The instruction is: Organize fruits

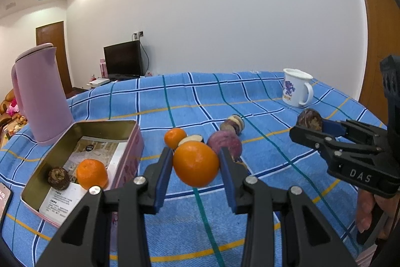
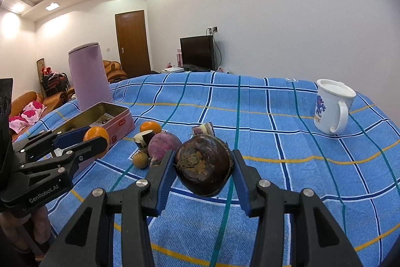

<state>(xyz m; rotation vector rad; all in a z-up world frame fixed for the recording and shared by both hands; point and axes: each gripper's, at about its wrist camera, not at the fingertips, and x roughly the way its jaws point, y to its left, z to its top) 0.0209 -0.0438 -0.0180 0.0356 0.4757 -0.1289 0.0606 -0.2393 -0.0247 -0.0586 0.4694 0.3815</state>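
My left gripper (image 1: 196,164) is shut on a large orange (image 1: 196,164), held above the blue checked cloth; the same gripper (image 2: 96,138) and its orange (image 2: 96,137) appear at the left of the right wrist view. My right gripper (image 2: 203,164) is shut on a dark brown water chestnut (image 2: 203,164), also seen in the other gripper (image 1: 310,121) at the right. An open pink tin (image 1: 82,131) at the left holds an orange (image 1: 92,174) and a brown chestnut (image 1: 58,178). On the cloth lie a small orange (image 1: 175,137), a purple round root (image 1: 225,145) and cut purple pieces (image 1: 233,124).
A pink kettle (image 1: 41,96) stands behind the tin. A white mug (image 1: 296,90) sits at the far right of the table. A small brown fruit (image 2: 140,160) lies near the purple root. A phone (image 1: 5,197) lies at the left edge. A person's fingers (image 1: 365,212) hold the right handle.
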